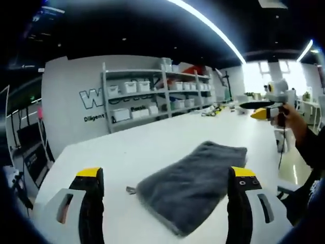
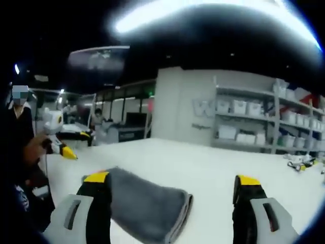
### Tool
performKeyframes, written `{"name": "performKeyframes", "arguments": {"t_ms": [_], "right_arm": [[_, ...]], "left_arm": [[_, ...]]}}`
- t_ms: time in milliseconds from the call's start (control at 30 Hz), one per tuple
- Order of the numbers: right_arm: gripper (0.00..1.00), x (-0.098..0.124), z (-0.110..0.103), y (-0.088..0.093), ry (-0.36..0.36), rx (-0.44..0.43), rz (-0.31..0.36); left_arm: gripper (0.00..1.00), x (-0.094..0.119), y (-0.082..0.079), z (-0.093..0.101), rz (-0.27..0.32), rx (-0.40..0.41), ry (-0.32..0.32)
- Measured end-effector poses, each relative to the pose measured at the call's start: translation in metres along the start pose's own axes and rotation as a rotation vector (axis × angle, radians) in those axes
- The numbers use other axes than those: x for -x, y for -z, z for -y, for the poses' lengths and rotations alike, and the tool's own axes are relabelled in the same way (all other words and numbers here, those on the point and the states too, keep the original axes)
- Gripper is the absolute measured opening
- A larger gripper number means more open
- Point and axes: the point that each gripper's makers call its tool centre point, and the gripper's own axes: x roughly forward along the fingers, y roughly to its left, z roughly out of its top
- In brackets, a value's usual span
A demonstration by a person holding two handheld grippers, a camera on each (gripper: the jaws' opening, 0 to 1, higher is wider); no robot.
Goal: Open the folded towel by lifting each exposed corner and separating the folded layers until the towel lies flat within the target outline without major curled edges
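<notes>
Grey towel (image 1: 193,178) folded on tabletop (image 1: 152,142), centre frame; soft, limp, light, I judge. I'd pinch lower-left corner. Left gripper (image 1: 165,195), right gripper (image 2: 170,201): both wide, empty

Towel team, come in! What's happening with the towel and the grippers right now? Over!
Left gripper open, right gripper open, both above the table. Grey towel folded, untouched. Nothing blocking it.

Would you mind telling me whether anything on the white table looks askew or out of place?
Nothing stands out. The grey towel lies folded on the white table, edges tidy, a small tag poking out at one corner. No target outline is visible.
</notes>
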Motion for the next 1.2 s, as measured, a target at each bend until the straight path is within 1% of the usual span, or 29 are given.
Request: {"name": "performKeyframes", "arguments": {"t_ms": [67, 133, 233, 333, 433, 567, 633, 700, 800, 867, 967, 1033, 1200], "right_arm": [[0.99, 0.005, 0.004, 0.003, 0.027, 0.012, -0.008], [0.99, 0.009, 0.007, 0.004, 0.042, 0.014, -0.011], [0.99, 0.014, 0.016, 0.005, 0.046, -0.022, -0.003], [0.99, 0.021, 0.017, 0.008, 0.057, -0.039, -0.003], [0.99, 0.024, 0.017, 0.017, 0.065, -0.039, -0.05], [0.99, 0.031, 0.016, 0.022, 0.071, -0.028, -0.066], [0.99, 0.034, 0.017, 0.023, 0.068, -0.036, -0.068], [0.99, 0.037, 0.021, 0.024, 0.073, -0.043, -0.076], [0.99, 0.04, 0.026, 0.022, 0.09, -0.029, -0.076], [0.99, 0.041, 0.026, 0.021, 0.088, -0.029, -0.073], [0.99, 0.04, 0.021, 0.027, 0.052, -0.057, -0.087], [0.98, 0.039, 0.021, 0.029, 0.051, -0.061, -0.089], [0.95, 0.04, 0.025, 0.034, 0.061, -0.069, -0.108]], "left_arm": [[0.95, 0.004, 0.002, -0.002, -0.003, 0.01, -0.001], [0.93, 0.009, 0.007, -0.007, -0.012, 0.04, -0.002], [0.92, 0.013, 0.014, -0.013, -0.022, 0.061, -0.009], [0.92, 0.018, 0.022, -0.02, -0.044, 0.062, -0.021], [0.92, 0.022, 0.029, -0.026, -0.062, 0.071, -0.026], [0.91, 0.029, 0.034, -0.034, -0.075, 0.079, -0.039], [0.91, 0.031, 0.034, -0.034, -0.075, 0.077, -0.041], [0.92, 0.031, 0.034, -0.031, -0.076, 0.075, -0.027], [0.92, 0.026, 0.042, -0.027, -0.107, 0.076, -0.003], [0.92, 0.024, 0.045, -0.024, -0.112, 0.077, 0.007], [0.89, 0.022, 0.05, -0.021, -0.118, 0.107, 0.025], [0.86, 0.021, 0.053, -0.021, -0.132, 0.12, 0.029], [0.86, 0.021, 0.057, -0.022, -0.153, 0.126, 0.029]]}}
